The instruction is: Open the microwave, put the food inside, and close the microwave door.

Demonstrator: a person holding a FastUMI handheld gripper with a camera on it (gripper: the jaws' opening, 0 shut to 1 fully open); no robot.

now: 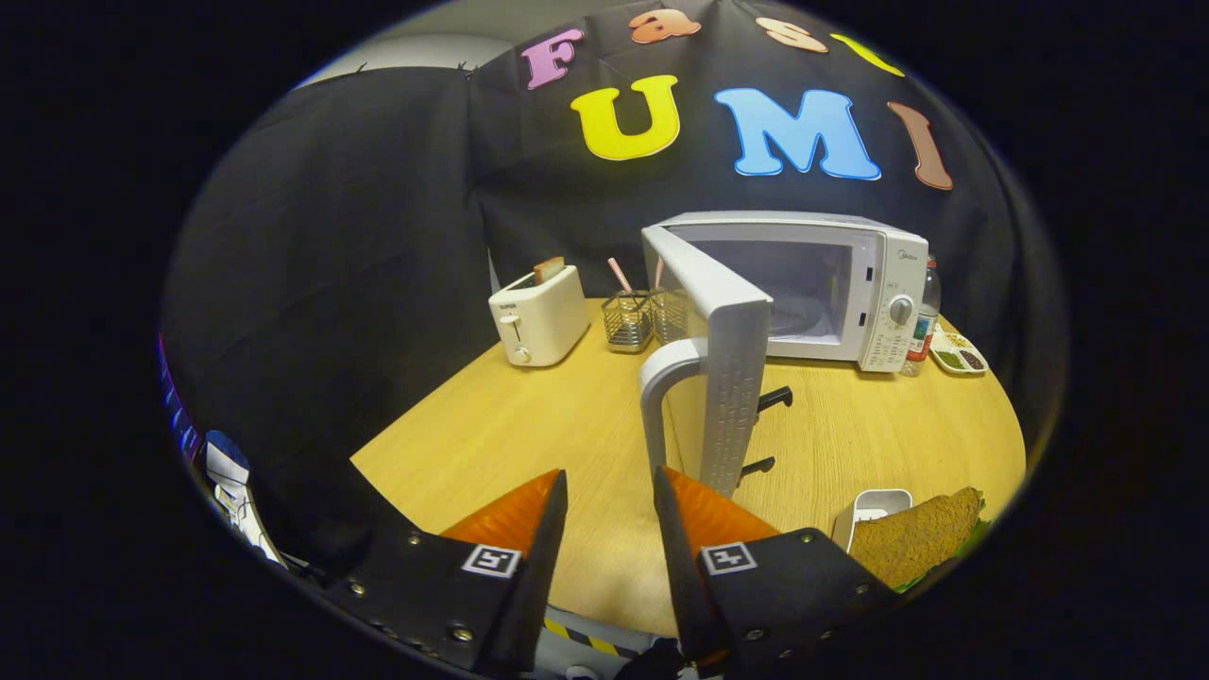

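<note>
Door [723, 378] is open, gripper [609, 491] fingers apart w/ nothing; you may bump handle [661, 397] reaching right for sandwich [921, 538].

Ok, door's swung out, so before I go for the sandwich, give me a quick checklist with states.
1. Microwave door open wide: ok.
2. Microwave cavity free for the food: ok as far as visible, only the turntable shows.
3. Gripper empty, fingers apart: ok; the door handle sits just ahead of them, not clamped.
4. Sandwich reachable on the table: ok, it lies beside the right finger, next to a small white dish.
5. Whether the sandwich sits on a plate: cannot tell.
6. Door edge in the way of the path to the sandwich: cannot tell.
</note>
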